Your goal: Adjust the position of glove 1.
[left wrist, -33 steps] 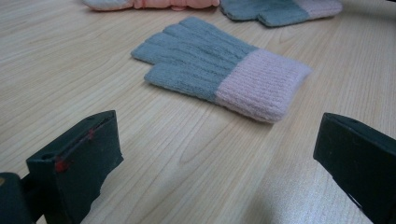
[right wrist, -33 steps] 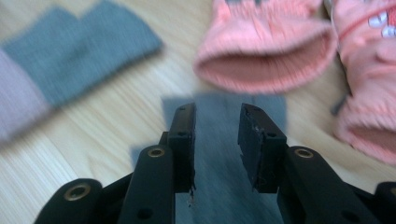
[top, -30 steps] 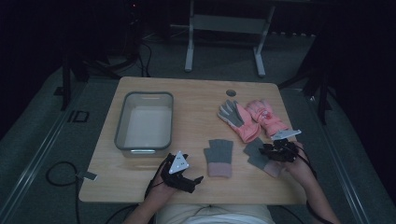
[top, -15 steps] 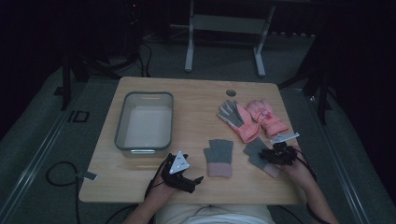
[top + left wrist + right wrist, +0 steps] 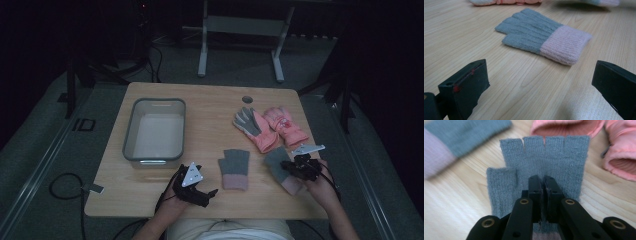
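Right gripper [image 5: 541,195] has just pinched shut on the right glove [image 5: 549,157], fingers toward 12 o'clock; bin [image 5: 131,131] lies at 10 o'clock; left gripper [image 5: 197,192] idles wide open, empty.

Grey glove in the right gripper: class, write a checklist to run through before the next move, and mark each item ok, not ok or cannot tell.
1. Right gripper jaws, just closed, pinch the grey glove: ok.
2. Glove lifted off the table: cannot tell.
3. Left gripper open, holding nothing: ok.
4. Second grey glove lies flat ahead of the left gripper: ok.
5. Bin has room: ok.
6. Pink gloves lie apart from the grip: ok.
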A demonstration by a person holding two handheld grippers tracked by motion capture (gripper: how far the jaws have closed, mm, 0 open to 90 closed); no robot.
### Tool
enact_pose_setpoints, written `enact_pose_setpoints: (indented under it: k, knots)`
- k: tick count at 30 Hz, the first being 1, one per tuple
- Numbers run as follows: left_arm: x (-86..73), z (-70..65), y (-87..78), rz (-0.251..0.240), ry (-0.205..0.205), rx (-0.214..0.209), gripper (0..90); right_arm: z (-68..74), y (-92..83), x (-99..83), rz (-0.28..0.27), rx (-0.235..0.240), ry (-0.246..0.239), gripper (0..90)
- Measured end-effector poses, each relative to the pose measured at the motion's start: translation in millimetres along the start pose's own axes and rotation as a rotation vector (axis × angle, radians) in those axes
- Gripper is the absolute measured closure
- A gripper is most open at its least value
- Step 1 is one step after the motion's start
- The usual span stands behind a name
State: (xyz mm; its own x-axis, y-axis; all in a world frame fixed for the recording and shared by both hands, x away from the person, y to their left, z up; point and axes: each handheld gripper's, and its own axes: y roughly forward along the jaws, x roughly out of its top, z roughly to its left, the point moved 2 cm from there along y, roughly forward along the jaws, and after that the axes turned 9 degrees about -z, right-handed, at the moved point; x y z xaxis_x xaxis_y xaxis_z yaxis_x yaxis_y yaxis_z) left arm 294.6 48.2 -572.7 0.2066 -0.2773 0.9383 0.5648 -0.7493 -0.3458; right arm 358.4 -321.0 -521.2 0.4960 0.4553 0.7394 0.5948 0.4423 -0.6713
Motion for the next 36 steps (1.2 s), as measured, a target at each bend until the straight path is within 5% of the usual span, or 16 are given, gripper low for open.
enact_pose_setpoints:
  k: [3,12,18,36]
  knots:
    - [0.0,0.0,-0.1,-0.001,0.001,0.000,0.4,9.5,-11.1,4.8,-0.027,-0.036,0.024,85.3]
    - [0.0,0.3,-0.5,-0.002,-0.002,0.000,0.4,27.6,-33.4,10.5,-0.126,-0.125,0.262,85.3]
    - [0.0,0.5,-0.3,0.000,-0.001,-0.003,0.4,30.4,-36.6,6.2,-0.167,-0.229,0.383,85.3]
    - [0.0,-0.1,0.0,0.003,0.002,-0.001,0.4,27.6,7.9,-21.0,-0.093,-0.342,0.493,83.2]
